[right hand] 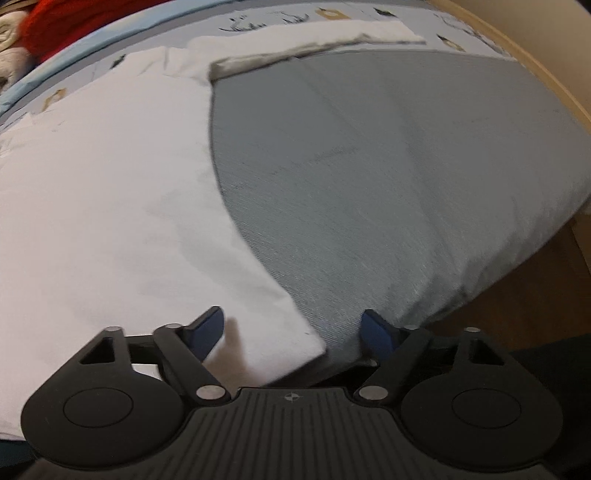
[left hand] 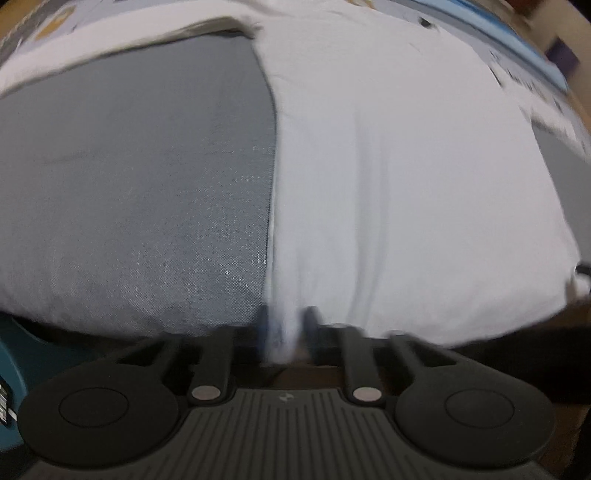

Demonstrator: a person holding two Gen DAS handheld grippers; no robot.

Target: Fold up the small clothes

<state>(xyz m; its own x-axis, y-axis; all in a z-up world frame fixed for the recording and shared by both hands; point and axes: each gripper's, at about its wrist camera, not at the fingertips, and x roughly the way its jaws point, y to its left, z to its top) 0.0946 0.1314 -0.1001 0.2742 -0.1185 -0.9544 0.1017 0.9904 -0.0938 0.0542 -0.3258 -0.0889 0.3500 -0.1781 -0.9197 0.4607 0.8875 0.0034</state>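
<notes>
Grey woven fabric pad (right hand: 388, 177) covers most of the work surface, filling the 12-to-3 o'clock area of the right wrist view. White soft cotton garment (left hand: 406, 177) lies flat on it, taking the 12-to-4 o'clock side of the left view and the 8-to-11 o'clock side of the right view. A printed light-blue cloth (right hand: 454, 33) shows under both at 12 o'clock. Red knit item (right hand: 74, 22) sits at 11 o'clock, well apart.

Left gripper (left hand: 286, 332) has its jaws closed, pinching the garment's near hem at 6 o'clock. Right gripper (right hand: 291, 328) stands wide open, its blue pads (right hand: 208, 326) straddling the garment's near corner without clamping.

Garment looks light, limp and thin, and will likely drape and crease. Best hold: hem edges or corners, pinched through both layers.
</notes>
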